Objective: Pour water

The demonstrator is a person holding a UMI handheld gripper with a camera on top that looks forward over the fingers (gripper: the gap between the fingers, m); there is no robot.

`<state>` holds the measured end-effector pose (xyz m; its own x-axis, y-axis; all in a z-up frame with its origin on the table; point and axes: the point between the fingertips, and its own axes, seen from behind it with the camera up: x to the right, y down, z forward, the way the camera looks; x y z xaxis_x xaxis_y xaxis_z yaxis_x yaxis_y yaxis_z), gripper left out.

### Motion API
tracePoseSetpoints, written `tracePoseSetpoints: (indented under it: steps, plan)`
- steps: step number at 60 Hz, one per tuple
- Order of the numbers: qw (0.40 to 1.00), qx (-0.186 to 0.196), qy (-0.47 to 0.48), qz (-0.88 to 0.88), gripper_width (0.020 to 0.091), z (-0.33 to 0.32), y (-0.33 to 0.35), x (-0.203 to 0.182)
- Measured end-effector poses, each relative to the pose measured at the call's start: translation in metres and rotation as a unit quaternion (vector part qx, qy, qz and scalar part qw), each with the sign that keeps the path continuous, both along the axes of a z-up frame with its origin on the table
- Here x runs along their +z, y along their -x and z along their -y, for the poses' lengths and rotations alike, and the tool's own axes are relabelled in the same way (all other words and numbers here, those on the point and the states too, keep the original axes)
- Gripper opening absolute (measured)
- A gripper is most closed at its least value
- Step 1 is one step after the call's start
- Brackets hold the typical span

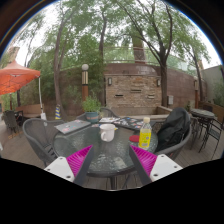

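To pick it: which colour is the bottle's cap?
Red, atop the yellow bottle; gripper view.

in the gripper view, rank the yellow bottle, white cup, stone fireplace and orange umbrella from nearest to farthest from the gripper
1. Yellow bottle: on the glass table, just ahead of the open gripper, on the right finger's side.
2. White cup: on the same table, slightly beyond the bottle, near the middle.
3. Orange umbrella: off to the left, past the chairs.
4. Stone fireplace: at the back wall, straight ahead.
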<state>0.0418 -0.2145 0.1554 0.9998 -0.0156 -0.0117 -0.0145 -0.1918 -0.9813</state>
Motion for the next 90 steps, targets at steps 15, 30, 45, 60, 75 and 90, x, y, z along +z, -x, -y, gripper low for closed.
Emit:
tracePoseSetpoints:
  steps: [15, 30, 45, 60, 75, 90]
  plan:
    - [0.999, -0.039, 0.013, 0.003, 0.0813, -0.034, -0.036, -0.015]
    - [0.993, -0.104, 0.007, 0.049, 0.0806, -0.147, -0.149, -0.049]
    - [0.992, -0.112, -0.018, 0.063, 0.0781, -0.249, -0.208, -0.067]
    - [0.989, -0.139, -0.032, 0.044, 0.0469, -0.257, -0.201, -0.070]
    - [0.975, -0.143, -0.008, 0.170, 0.0382, -0.265, -0.209, -0.037]
    - [0.758, -0.063, 0.006, 0.650, 0.0382, -0.330, -0.131, 0.052]
